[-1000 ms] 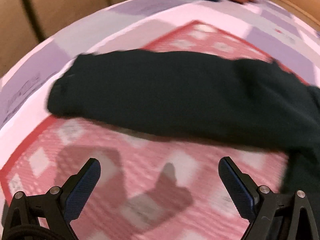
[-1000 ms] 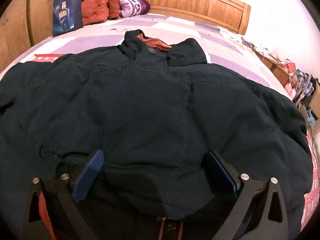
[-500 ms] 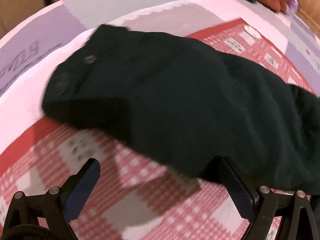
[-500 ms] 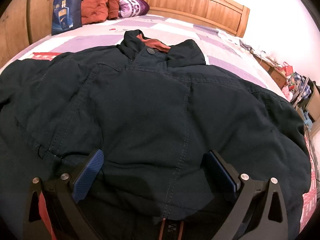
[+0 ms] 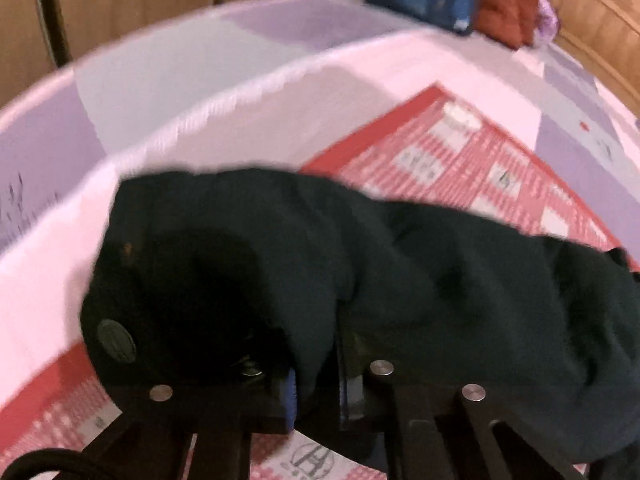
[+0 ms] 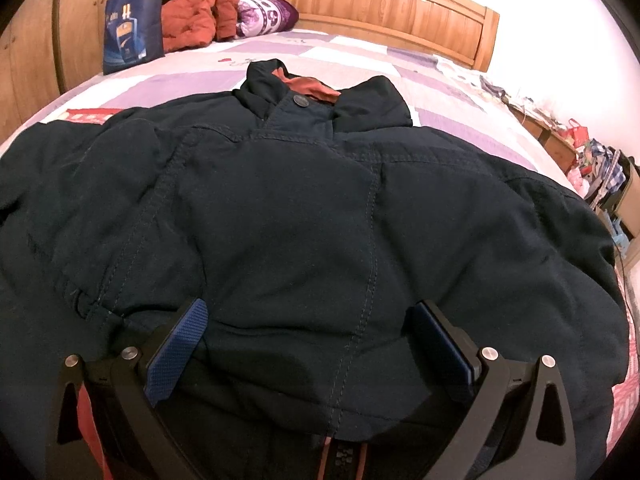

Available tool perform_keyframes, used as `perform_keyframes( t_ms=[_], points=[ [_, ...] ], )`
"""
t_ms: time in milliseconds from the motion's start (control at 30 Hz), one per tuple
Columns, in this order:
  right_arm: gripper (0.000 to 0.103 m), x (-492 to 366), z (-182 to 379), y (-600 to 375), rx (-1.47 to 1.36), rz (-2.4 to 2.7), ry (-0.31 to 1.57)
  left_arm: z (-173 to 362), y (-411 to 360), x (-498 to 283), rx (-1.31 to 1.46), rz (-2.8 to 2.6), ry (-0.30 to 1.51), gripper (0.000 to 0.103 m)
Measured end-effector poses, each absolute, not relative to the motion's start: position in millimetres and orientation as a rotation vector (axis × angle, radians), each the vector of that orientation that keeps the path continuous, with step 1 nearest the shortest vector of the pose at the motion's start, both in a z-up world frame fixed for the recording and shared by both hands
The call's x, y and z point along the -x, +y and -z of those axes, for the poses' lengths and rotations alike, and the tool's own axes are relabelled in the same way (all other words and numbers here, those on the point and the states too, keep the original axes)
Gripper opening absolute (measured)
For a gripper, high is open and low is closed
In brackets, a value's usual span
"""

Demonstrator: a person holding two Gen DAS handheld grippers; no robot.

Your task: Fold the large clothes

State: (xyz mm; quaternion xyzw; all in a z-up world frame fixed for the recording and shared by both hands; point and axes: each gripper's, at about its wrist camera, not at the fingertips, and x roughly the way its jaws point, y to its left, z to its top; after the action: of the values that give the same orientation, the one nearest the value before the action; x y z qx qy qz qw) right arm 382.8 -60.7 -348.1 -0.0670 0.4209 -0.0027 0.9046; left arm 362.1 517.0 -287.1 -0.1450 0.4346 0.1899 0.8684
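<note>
The left gripper (image 5: 316,390) is clamped on a fold of the dark jacket's sleeve (image 5: 320,280); only its view shows that pinch, and the red checked blanket (image 5: 460,164) under the sleeve; the right gripper (image 6: 308,344), jaws apart, rests on the jacket (image 6: 304,216), spread collar-far across the bed (image 6: 360,50); only there show the headboard (image 6: 360,4), blue bag (image 6: 130,26) and collar button (image 6: 300,100).
</note>
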Motion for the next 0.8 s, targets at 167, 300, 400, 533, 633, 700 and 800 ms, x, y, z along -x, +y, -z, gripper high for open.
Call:
perform_keyframes(
  t_ms=[167,300,400,533,633,700,800],
  points=[
    [0.103,-385.2,348.9,-59.4,0.136,0.008,0.871,242.4,487.0,-362.2,0.186,-0.351,0.796,0.008],
    [0.103,-385.5,349.1,-59.0,0.137,0.009,0.871,198.2,448.7,-371.0,0.105,-0.259,0.728,0.007],
    [0.103,-386.3,349.3,-58.7,0.141,0.011,0.872,166.4,399.1,-384.4,0.022,-0.173,0.692,0.007],
    [0.103,-392.5,343.4,-58.0,0.139,0.008,0.905,143.9,322.7,-397.7,-0.074,-0.080,0.661,0.007],
    [0.103,-393.4,325.6,-56.9,0.159,0.035,0.911,141.8,265.4,-403.5,-0.140,-0.016,0.656,0.007],
    [0.103,-385.1,302.5,-63.5,0.128,0.028,0.844,148.0,214.9,-405.8,-0.206,0.035,0.656,0.007],
    [0.103,-379.0,274.2,-81.4,0.086,0.004,0.809,159.4,155.3,-397.8,-0.269,0.101,0.656,0.007]
  ],
)
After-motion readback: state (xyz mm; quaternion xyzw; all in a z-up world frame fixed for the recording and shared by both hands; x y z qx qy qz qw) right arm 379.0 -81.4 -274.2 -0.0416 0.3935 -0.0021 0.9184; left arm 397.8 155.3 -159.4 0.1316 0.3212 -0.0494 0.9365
